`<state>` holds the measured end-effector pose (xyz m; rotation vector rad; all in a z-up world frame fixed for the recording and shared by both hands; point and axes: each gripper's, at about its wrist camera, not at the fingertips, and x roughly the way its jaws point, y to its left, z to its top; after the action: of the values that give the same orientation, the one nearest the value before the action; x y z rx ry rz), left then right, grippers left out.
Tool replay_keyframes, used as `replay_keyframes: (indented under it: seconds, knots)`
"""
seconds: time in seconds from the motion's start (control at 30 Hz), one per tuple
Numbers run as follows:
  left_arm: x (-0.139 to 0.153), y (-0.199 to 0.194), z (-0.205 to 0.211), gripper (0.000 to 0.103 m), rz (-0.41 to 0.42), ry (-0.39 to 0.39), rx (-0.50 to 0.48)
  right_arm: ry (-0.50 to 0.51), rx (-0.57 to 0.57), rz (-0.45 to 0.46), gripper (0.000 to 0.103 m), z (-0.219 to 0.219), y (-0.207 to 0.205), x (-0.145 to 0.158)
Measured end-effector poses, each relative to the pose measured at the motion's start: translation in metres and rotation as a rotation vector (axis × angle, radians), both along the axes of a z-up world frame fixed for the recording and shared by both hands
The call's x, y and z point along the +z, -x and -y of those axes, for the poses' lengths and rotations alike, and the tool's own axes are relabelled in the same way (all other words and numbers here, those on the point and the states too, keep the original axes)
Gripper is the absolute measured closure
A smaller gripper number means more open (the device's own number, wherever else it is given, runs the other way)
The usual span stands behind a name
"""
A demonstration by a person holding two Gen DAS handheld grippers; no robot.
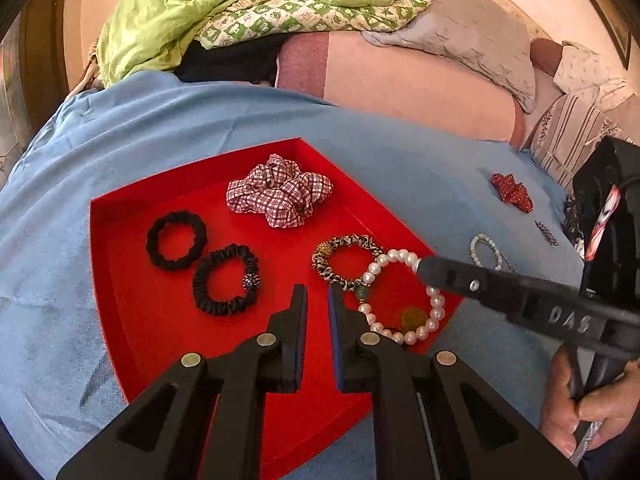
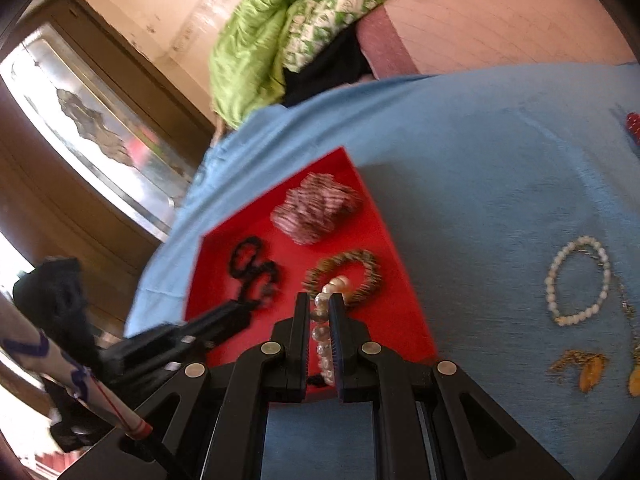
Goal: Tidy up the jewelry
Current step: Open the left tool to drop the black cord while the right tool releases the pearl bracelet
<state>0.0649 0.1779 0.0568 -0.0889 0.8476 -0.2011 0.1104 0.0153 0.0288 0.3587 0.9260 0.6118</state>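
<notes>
A red tray (image 1: 160, 320) (image 2: 400, 320) lies on a blue cloth. It holds a checked scrunchie (image 1: 280, 192) (image 2: 316, 208), two black scrunchies (image 1: 176, 240) (image 1: 226, 280) and a leopard-print scrunchie (image 1: 352, 240) (image 2: 360, 264). My right gripper (image 1: 420, 268) (image 2: 319, 300) is shut on a large pearl bracelet (image 1: 434, 314) (image 2: 322, 344), whose loop hangs over the tray's right part beside the leopard scrunchie. My left gripper (image 1: 318, 292) (image 2: 244, 312) hovers over the tray's middle, shut with nothing in it.
Right of the tray on the blue cloth (image 1: 400, 168) lie a smaller bead bracelet (image 1: 474, 248) (image 2: 552, 280), a red dotted bow (image 1: 512, 194), a small clip (image 1: 546, 233) and amber pieces (image 2: 592, 372). A green quilt (image 1: 240, 0) is piled behind. A person's hand (image 1: 592, 408) holds the right gripper.
</notes>
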Motion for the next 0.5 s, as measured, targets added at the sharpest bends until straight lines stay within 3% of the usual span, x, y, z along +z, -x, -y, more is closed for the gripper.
replay_keyframes:
  seconds: [0.13, 0.27, 0.5]
  knots:
    - [0.002, -0.001, 0.004, 0.093, 0.011, -0.004, -0.001, 0.037, -0.003, -0.007, 0.089, 0.004, 0.000, 0.002]
    - [0.007, -0.002, 0.010, 0.093, 0.031, 0.012, -0.013, 0.017, -0.011, 0.048, 0.088, 0.021, 0.007, 0.021]
    - [0.018, 0.000, 0.042, 0.093, 0.086, 0.025, -0.098, -0.028, -0.114, 0.122, 0.088, 0.085, 0.013, 0.056]
